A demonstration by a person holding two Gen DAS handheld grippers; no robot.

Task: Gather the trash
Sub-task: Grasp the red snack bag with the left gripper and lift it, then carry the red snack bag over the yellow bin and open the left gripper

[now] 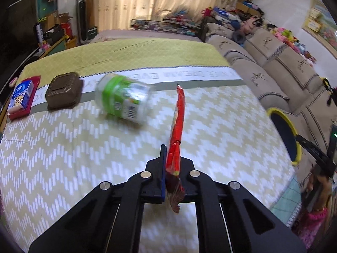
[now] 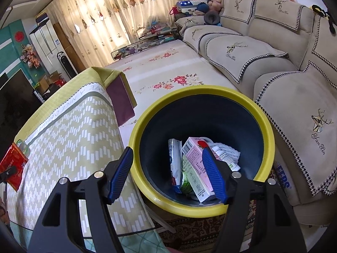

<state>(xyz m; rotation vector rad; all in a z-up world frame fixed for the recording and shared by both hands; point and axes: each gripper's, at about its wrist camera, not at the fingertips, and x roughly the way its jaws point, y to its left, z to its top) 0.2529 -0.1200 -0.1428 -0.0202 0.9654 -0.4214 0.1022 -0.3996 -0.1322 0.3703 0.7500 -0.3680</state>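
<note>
My left gripper [image 1: 168, 164] is shut on a red snack wrapper [image 1: 178, 126] and holds it edge-on above the table; the wrapper also shows at the far left of the right wrist view [image 2: 12, 164]. A clear plastic bottle with a green label [image 1: 123, 99] lies on its side on the tablecloth, blurred. A brown lidded box [image 1: 64, 93] and a small blue carton [image 1: 22, 93] on a red pack sit at the left. My right gripper [image 2: 166, 172] is open and empty above the yellow-rimmed trash bin [image 2: 198, 208], which holds a pink carton [image 2: 194, 164], a pouch and other trash.
The table has a yellow-green zigzag cloth [image 1: 84, 147]. The bin [image 1: 293, 130] stands off the table's right edge, beside a beige sofa [image 2: 263, 63]. A floral rug [image 2: 164, 71] covers the floor beyond. Clutter and curtains line the far wall.
</note>
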